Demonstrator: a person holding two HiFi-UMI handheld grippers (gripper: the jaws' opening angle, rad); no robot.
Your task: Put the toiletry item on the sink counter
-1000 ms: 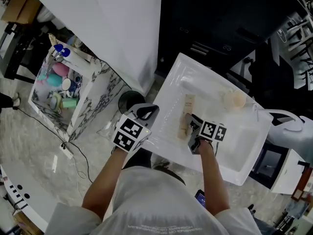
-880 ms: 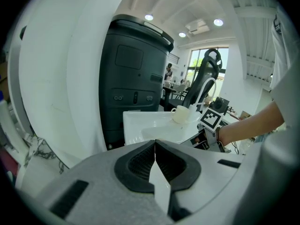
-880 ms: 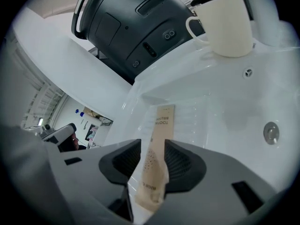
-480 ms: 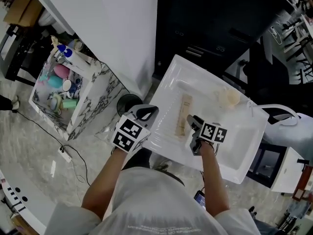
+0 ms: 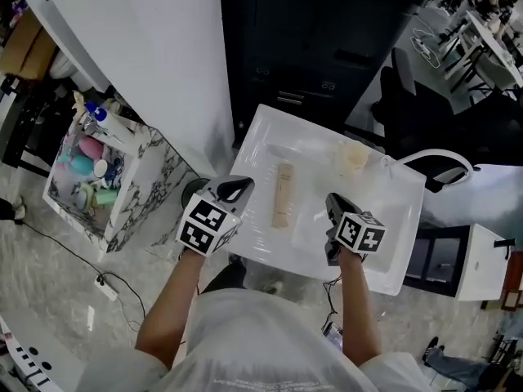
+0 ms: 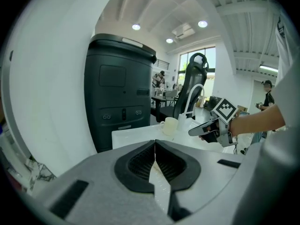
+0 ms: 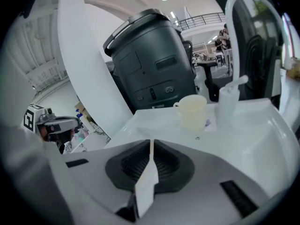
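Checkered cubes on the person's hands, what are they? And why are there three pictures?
Those cubes belong to two pinching tools that a person holds, one in each hand. One picture comes from a camera on the person's head, looking down at the left gripper and the right gripper. The other two come from small cameras riding on each gripper. Below them is a white sink counter. A long pale toiletry item lies on it, and a cup stands further back. Both grippers are shut and hold nothing.
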